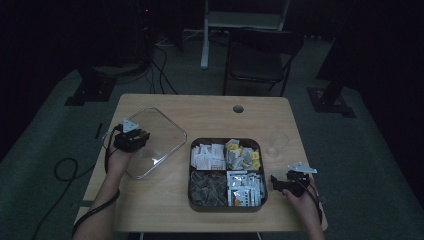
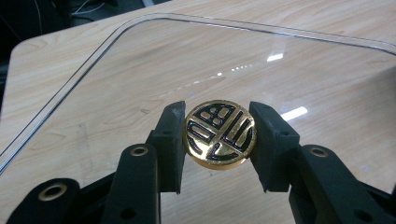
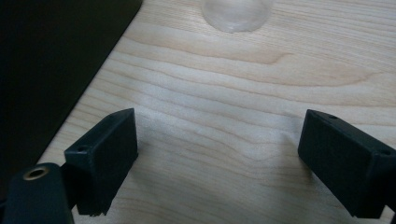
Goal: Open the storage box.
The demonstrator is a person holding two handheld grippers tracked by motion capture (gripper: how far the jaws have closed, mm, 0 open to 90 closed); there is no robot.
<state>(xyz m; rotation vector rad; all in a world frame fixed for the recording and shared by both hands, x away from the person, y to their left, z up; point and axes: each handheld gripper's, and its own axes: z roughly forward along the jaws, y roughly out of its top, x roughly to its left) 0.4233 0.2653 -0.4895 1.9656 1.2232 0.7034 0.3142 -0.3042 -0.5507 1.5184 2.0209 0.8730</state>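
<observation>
A clear square lid (image 1: 152, 137) lies on the left part of the wooden table (image 1: 210, 107). At its centre is a round gold knob (image 2: 219, 134) with a black emblem. My left gripper (image 2: 218, 140) is shut on that knob, one black jaw pressed to each side; in the high view it (image 1: 131, 139) sits over the lid's left half. The lid's rim (image 2: 84, 74) curves away over the wood. My right gripper (image 3: 219, 158) stands open above bare wood near the table's right front corner (image 1: 286, 184), with nothing between its jaws.
A dark square box (image 1: 226, 173) with several compartments of packets and tea bags sits at the table's middle front. A clear glass (image 1: 277, 141) stands right of it, its base (image 3: 236, 14) ahead of the right jaws. The box's dark wall (image 3: 51, 70) is left of them.
</observation>
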